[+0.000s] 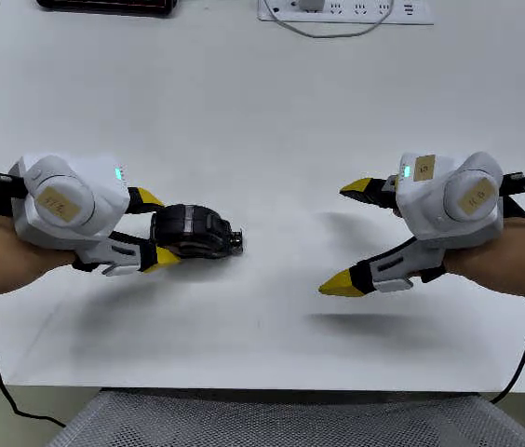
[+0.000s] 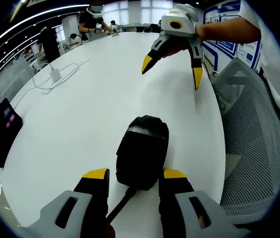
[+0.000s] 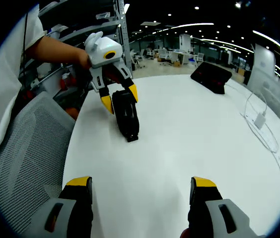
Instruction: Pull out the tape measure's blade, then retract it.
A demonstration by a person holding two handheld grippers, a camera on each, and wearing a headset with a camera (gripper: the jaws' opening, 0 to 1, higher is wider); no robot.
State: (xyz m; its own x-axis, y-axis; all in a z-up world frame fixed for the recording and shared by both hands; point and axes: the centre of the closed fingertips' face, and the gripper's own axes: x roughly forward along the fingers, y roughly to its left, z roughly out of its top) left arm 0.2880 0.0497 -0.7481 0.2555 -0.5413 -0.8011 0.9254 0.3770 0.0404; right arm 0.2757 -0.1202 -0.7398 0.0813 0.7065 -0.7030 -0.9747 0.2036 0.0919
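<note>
Colours, bench scene.
White table (image 1: 272, 112); black tape measure (image 1: 193, 231); left gripper (image 1: 158, 229) and right gripper (image 1: 346, 237) white-grey, yellow-tipped; grey chair mesh (image 1: 244, 421).

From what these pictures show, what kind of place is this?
Probably a large open-plan office or lab hall. A long white table carries a power strip, a mesh chair stands at its edge, and the right gripper view shows ceiling light strips over rows of distant desks.

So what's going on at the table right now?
A person works two handheld grippers over a white table. The left gripper is closed on a black tape measure that rests on the table. The right gripper hangs open, apart from it. The blade is not yet pulled out.
</note>
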